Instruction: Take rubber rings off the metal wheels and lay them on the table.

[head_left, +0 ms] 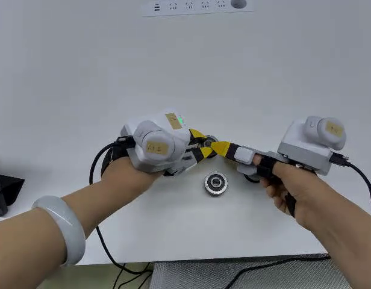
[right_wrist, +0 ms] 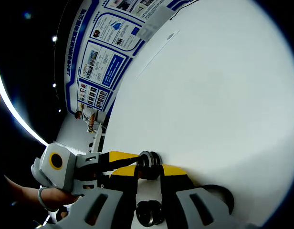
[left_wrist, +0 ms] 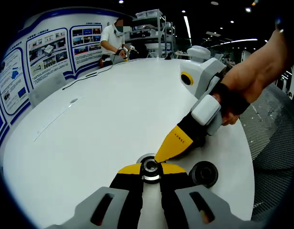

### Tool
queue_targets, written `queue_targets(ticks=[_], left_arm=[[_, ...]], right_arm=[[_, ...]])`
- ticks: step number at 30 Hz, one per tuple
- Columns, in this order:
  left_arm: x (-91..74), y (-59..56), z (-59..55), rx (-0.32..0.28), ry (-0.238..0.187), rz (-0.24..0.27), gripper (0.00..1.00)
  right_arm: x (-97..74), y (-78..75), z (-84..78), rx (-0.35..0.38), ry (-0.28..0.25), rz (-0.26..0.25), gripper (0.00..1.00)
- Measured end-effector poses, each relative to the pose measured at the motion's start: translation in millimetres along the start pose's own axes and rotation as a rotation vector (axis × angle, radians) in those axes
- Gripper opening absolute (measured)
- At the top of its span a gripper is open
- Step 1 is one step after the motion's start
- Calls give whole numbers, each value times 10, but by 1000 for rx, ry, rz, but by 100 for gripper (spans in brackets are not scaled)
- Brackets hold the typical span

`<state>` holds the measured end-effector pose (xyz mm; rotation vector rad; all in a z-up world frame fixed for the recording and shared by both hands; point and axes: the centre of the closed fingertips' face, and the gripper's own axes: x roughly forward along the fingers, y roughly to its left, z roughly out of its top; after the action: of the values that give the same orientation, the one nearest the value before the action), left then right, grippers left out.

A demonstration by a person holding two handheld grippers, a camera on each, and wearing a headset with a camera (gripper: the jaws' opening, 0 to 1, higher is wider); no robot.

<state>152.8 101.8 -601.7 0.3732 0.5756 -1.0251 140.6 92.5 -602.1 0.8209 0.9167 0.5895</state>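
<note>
Clamped in the left gripper [left_wrist: 151, 169], jaws drawn narrow onto its two sides: a small round silver metal wheel [head_left: 210, 141] with dark rubber on it, over the white table [head_left: 173, 78] near the front edge. Met from the opposite side by the right gripper [right_wrist: 150, 171], yellow tips likewise narrow, flanking and touching the same wheel. Just in front of that meeting point, on the tabletop and apart from both grippers: a second silver wheel [head_left: 216, 183] wearing a black rubber ring. Beside it, partly under the right gripper in the head view: a loose black rubber ring [left_wrist: 203, 173] lying flat. Behind the left gripper, a black cable [head_left: 96, 171] looping over the surface and dropping past the near edge; off the right gripper, another black cable [head_left: 361, 177] trailing rightward. On the left wrist, a pale bangle [head_left: 62, 226]. At the far left, a black block-shaped object [head_left: 1, 191], well apart. Along the far edge, a white power strip [head_left: 197, 6], also well apart. Between it and the grippers, bare white tabletop, wide to the left, right and back; front edge close beneath the hands. In the left gripper view, far down the long table, a person in a white top [left_wrist: 111, 37] beside blue-and-white wall posters [left_wrist: 51, 47].
</note>
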Motion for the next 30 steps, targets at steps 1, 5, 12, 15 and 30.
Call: queue_targets(ticks=[1, 5, 12, 15, 30], left_arm=[[0, 1, 1, 0, 0, 0, 13], [0, 1, 3, 1, -1, -1, 13], [1, 2, -2, 0, 1, 0, 13], [3, 5, -6, 0, 3, 0, 13], [5, 8, -2, 5, 4, -2, 13]], right_arm=[[-3, 10, -3, -5, 3, 1, 20], [-16, 63, 3, 0, 1, 19, 20], [-20, 45, 10, -5, 0, 23, 19], [-6, 37, -2, -8, 5, 20, 19], [-70, -15, 45, -47, -5, 6, 7]])
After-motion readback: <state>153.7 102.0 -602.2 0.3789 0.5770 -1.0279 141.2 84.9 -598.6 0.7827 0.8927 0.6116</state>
